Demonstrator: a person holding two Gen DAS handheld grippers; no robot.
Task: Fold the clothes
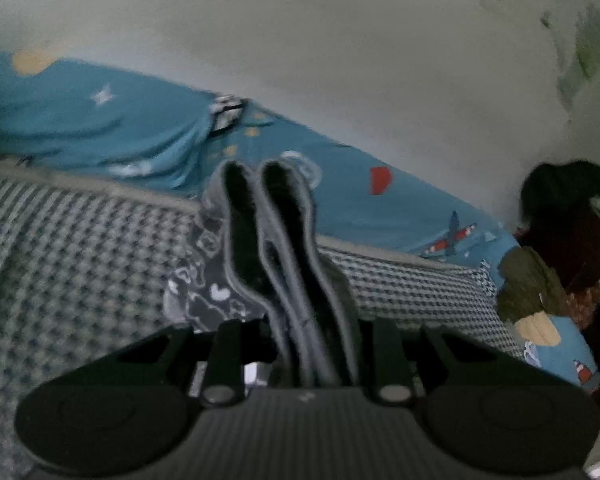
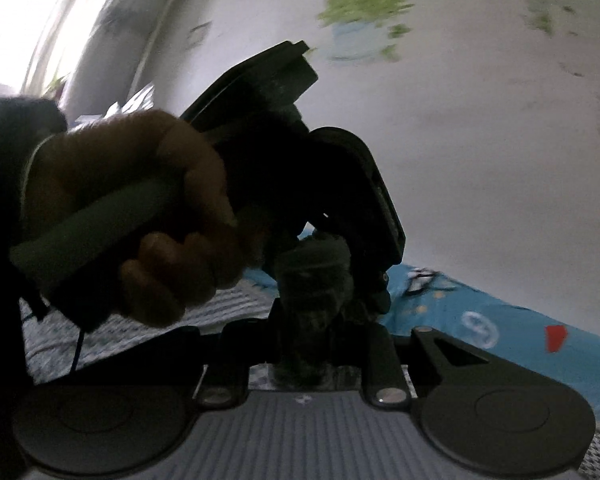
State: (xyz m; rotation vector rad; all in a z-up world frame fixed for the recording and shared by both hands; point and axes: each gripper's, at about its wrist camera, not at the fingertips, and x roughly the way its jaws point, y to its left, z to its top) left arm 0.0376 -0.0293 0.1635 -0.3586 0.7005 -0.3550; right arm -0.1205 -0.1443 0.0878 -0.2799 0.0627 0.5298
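My left gripper [image 1: 254, 170] is shut on a grey garment [image 1: 204, 292] with a white pattern. The garment's thick grey hems run up between and along the two dark fingers [image 1: 236, 208], and the cloth hangs below them, above the bed. In the right wrist view my right gripper [image 2: 314, 252] is shut on a bunched wad of the same grey garment [image 2: 312, 280], and its fingertips are hidden in the cloth. Just beyond it a person's hand [image 2: 140, 200] grips the handle of the left gripper's dark body [image 2: 300, 168]. Both grippers are held up off the bed.
A houndstooth blanket [image 1: 68, 264] covers the near part of the bed. Behind it lies a blue sheet [image 1: 360, 208] printed with planes and stars, against a pale wall [image 1: 340, 60]. A heap of dark clothes [image 1: 560, 240] sits at the right. A bright window [image 2: 16, 20] is at the left.
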